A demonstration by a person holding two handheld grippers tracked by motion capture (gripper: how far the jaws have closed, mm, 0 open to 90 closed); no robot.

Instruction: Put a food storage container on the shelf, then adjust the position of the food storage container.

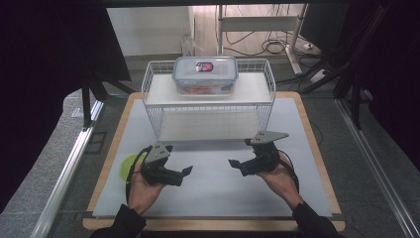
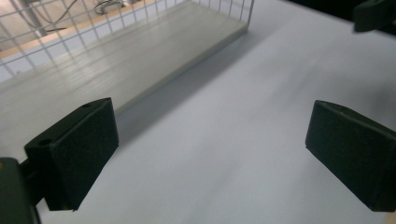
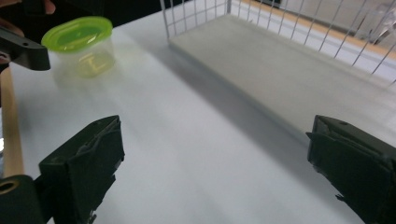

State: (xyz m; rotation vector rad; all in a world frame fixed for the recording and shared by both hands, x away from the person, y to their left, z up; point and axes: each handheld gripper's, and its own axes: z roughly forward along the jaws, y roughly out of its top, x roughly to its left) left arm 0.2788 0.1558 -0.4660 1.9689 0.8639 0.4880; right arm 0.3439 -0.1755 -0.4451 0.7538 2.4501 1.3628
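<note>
Two hand-held grippers (image 1: 187,171) (image 1: 232,162), one green-lidded tub (image 3: 83,45)

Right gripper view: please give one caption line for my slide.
Open hand-held gripper over white mat, green-lidded cup beyond.

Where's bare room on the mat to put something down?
Bare: the mat between the left gripper and right gripper, up to the wire rack; also the rack's lower shelf. Crowded: top shelf, with the clear box; left edge, with the green-lidded tub.
</note>
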